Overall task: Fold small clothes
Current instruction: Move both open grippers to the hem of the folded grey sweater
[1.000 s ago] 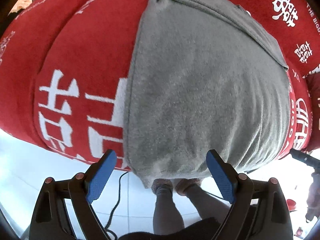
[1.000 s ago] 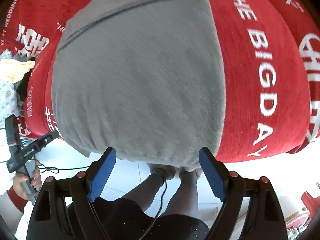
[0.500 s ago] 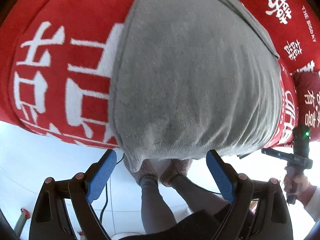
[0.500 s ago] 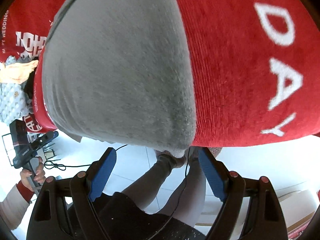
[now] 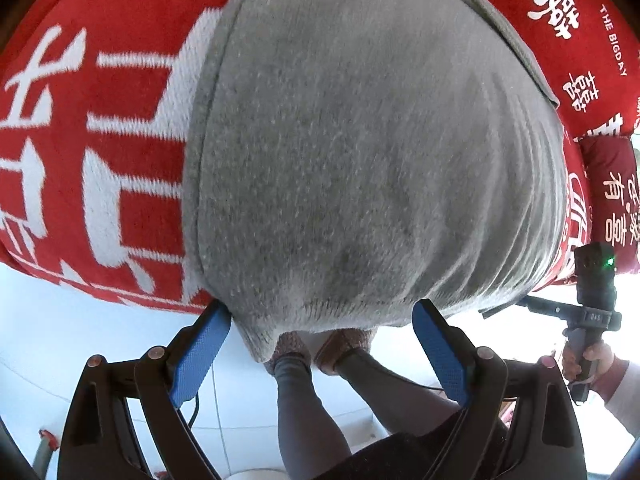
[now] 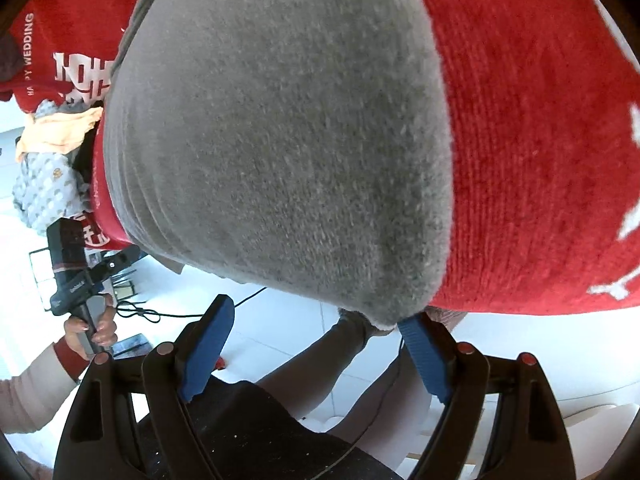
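a grey fleece garment (image 5: pixel 360 168) is lying flat on a red blanket (image 5: pixel 100 128) with white lettering, its near hem hanging over the edge, while the left gripper (image 5: pixel 322 322) and right gripper (image 6: pixel 316 322) are both hovering wide open at that hem, gripping nothing.

White "THE BIGDAY" on the red cloth (image 5: pixel 580 8) far ahead-right of the left hand-held gripper (image 5: pixel 322 344), beside white double-happiness characters, large white characters ahead-left, "HAPPY WEDDING" partly readable on the red cloth far ahead-left of the right hand-held gripper (image 6: pixel 316 334)
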{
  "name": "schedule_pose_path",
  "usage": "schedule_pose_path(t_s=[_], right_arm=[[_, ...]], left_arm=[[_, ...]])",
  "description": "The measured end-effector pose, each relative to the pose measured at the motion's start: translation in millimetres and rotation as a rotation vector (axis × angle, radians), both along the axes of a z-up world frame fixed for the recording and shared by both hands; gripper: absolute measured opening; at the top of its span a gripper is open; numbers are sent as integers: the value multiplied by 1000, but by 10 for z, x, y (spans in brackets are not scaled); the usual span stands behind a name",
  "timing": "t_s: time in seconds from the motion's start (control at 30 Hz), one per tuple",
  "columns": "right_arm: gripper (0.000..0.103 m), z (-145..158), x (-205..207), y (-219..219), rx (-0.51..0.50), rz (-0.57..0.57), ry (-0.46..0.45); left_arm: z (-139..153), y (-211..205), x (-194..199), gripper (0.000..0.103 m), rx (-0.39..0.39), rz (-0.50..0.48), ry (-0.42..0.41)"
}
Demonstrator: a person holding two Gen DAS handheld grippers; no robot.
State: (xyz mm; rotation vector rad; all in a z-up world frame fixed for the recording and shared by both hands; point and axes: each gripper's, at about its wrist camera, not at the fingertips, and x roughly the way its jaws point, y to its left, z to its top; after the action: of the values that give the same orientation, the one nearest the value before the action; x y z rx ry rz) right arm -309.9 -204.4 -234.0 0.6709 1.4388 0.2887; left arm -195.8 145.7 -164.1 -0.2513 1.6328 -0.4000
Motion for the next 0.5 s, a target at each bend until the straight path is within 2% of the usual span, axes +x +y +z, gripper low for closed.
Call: schedule_pose_path(t_s=[0.13, 0.23, 0.27, 0.43, 0.47, 0.5], right_arm=[[82, 38, -1, -55, 39, -16, -3], [81, 132, -16, -59, 99, -37, -32], [81, 148, -14, -53, 101, -33, -36], [79, 35, 24, -72, 93, -54, -6], [75, 15, 22, -67, 98, -62, 7], [65, -1, 15, -81, 96, -68, 19]], left_arm=[[19, -32, 2, 92, -39, 17, 15], [154, -67, 10, 92, -126, 22, 6], [174, -93, 13, 92, -133, 14, 0], [106, -165, 48, 91, -108, 5, 3], [109, -169, 49, 87, -101, 8, 3], [114, -180, 41, 80, -82, 3, -3]])
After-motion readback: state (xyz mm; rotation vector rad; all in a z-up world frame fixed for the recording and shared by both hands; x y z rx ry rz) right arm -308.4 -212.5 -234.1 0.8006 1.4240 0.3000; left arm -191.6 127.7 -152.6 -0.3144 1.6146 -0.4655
